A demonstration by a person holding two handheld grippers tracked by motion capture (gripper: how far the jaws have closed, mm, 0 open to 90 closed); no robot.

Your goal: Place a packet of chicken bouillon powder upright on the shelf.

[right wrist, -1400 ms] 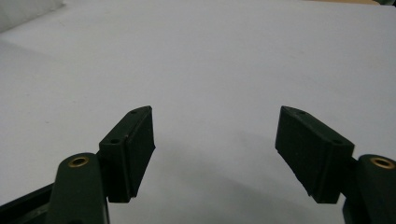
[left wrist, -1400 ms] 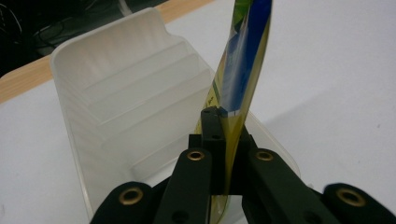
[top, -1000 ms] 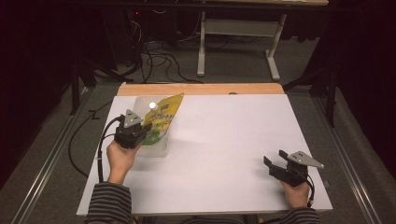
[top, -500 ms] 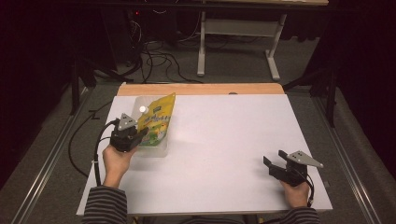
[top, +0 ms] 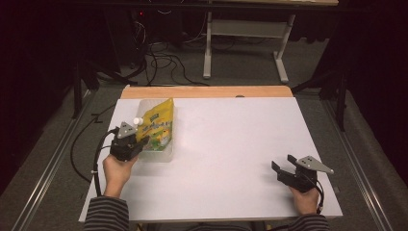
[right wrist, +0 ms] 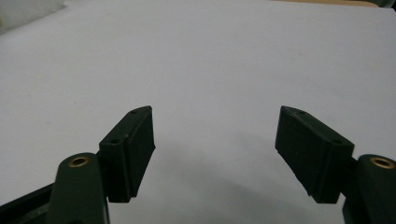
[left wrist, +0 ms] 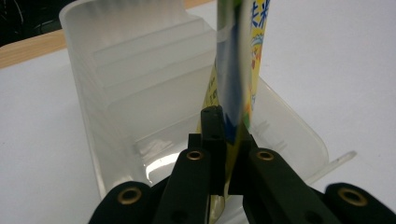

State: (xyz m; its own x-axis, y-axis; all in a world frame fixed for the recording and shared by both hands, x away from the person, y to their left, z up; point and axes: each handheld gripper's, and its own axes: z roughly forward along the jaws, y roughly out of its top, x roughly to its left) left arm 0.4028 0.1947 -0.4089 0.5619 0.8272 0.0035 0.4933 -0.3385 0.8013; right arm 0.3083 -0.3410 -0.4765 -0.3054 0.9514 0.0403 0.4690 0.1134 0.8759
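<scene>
A yellow and green pouch [top: 158, 124] with a white cap stands tilted inside a clear plastic bin [top: 163, 153] at the table's left. My left gripper [top: 129, 144] is shut on the pouch's near edge. In the left gripper view the black jaws pinch the pouch [left wrist: 240, 60] over the bin's stepped floor [left wrist: 140, 88], with the left gripper [left wrist: 226, 140] low in the frame. My right gripper [top: 284, 174] rests near the table's front right corner, open, with nothing between its pads. In the right gripper view the right gripper [right wrist: 215, 154] spreads its two pads [right wrist: 133, 149] over bare white table.
The white table top [top: 231, 144] has a wooden strip [top: 207, 91] along its far edge. Behind it, cables and a grey table frame [top: 245, 33] stand on the dark floor. A black cable [top: 82, 154] trails off the table's left side.
My left gripper has carried the pouch left and down, so it now stands lower inside the bin. The right gripper has stayed put.
</scene>
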